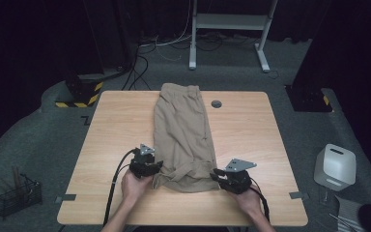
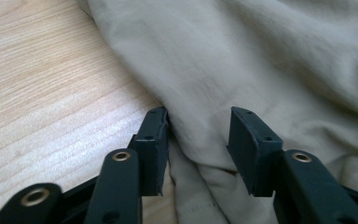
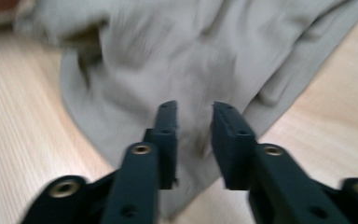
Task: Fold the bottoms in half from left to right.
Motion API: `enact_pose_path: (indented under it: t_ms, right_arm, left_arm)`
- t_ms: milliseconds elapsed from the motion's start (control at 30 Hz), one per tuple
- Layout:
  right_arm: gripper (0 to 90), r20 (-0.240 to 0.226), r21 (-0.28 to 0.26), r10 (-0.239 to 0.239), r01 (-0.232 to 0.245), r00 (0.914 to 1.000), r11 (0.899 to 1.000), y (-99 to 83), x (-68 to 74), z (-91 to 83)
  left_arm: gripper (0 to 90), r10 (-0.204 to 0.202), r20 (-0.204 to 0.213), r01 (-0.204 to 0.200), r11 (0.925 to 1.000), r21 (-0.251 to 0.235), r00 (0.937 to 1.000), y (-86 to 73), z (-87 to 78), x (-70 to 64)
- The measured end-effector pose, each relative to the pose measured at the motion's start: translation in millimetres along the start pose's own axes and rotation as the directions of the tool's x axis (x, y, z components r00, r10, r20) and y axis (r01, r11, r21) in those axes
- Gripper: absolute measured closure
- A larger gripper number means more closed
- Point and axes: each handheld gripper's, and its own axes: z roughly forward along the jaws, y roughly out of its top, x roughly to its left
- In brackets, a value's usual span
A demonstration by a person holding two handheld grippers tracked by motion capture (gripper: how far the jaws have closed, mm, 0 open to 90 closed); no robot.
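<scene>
Parted left tongs (image 2: 198, 140) astride trouser hem (image 2: 200, 163)

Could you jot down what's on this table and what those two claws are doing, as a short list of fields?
Surface: wooden table
Main item: tan trousers, lying lengthwise, waistband at the far edge, leg ends nearest the person
Left claw: open, jaws astride a fold of cloth at the near left corner
Right claw: open, jaws over the cloth at the near right corner; picture blurred
Hands: one on each claw, at the near edge
Also on table: small dark round disc by the far edge
</scene>
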Motion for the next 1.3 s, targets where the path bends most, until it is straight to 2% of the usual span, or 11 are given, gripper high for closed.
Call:
enact_pose_path:
  t_ms: [133, 267, 367, 433, 500, 700, 800, 867, 1100, 1200, 1300]
  right_arm:
    - [59.1, 0.039, -0.075, 0.032, -0.029, 0.9987, 0.997, 14.5, -5.7, -4.6]
    - [57.7, 0.048, -0.058, 0.053, -0.051, 0.9974, 0.997, 24.5, -11.9, 5.1]
    - [67.1, 0.021, -0.003, 0.080, -0.080, 0.9966, 0.997, 25.2, -18.1, 20.4]
    - [79.3, 0.002, 0.026, 0.088, -0.088, 0.9961, 0.996, 23.2, -19.4, 25.5]
    - [86.8, -0.007, 0.023, 0.061, -0.061, 0.9981, 0.998, 19.7, -16.3, 24.4]
    - [87.9, -0.013, 0.011, -0.032, 0.032, 0.9994, 0.999, 0.8, 3.1, 1.7]
    - [86.0, -0.037, 0.035, -0.059, 0.060, 0.9976, 0.998, -13.8, 9.2, -7.8]
    - [78.4, -0.044, 0.041, -0.063, 0.065, 0.9970, 0.997, -20.6, 11.3, -13.4]
    - [63.6, -0.021, -0.063, 0.033, -0.034, 0.9992, 0.997, -3.9, -3.6, -21.7]
    - [61.5, 0.032, -0.038, 0.105, -0.104, 0.9940, 0.994, 9.1, -14.2, -7.1]
    - [60.3, 0.047, 0.006, 0.167, -0.168, 0.9848, 0.986, 16.1, -25.1, 13.9]
  left_arm:
    - [66.0, -0.005, 0.020, 0.005, 0.9999, -0.014, 0.9998, 0.3, -3.7, -0.3]
    - [73.5, -0.002, 0.037, 0.003, 0.9999, -0.012, 0.9993, 2.0, -3.1, 0.1]
    - [80.0, -0.003, 0.042, 0.004, 0.9999, -0.013, 0.9991, 2.4, -3.2, 0.4]
    - [82.0, -0.009, 0.044, 0.010, 0.9999, -0.014, 0.9990, 2.3, -4.6, 0.9]
    - [81.5, -0.004, 0.037, 0.005, 0.9997, -0.023, 0.9993, 0.8, -8.6, 0.8]
    - [84.1, 0.008, 0.030, -0.007, 0.9995, -0.031, 0.9995, -6.6, -20.3, 3.8]
    - [84.7, -0.014, 0.025, 0.015, 0.9993, -0.034, 0.9996, -12.4, -24.4, 10.2]
    - [84.3, -0.023, 0.017, 0.023, 0.9991, -0.034, 0.9996, -14.9, -25.8, 12.6]
    - [64.0, -0.029, 0.029, 0.030, 0.9987, -0.041, 0.9992, -14.8, -24.8, 9.2]
    - [56.8, -0.016, 0.022, 0.017, 0.9993, -0.034, 0.9996, -13.9, -22.7, 5.0]
    - [51.9, -0.013, 0.007, 0.013, 0.9995, -0.029, 0.9999, -15.2, -21.8, 3.6]
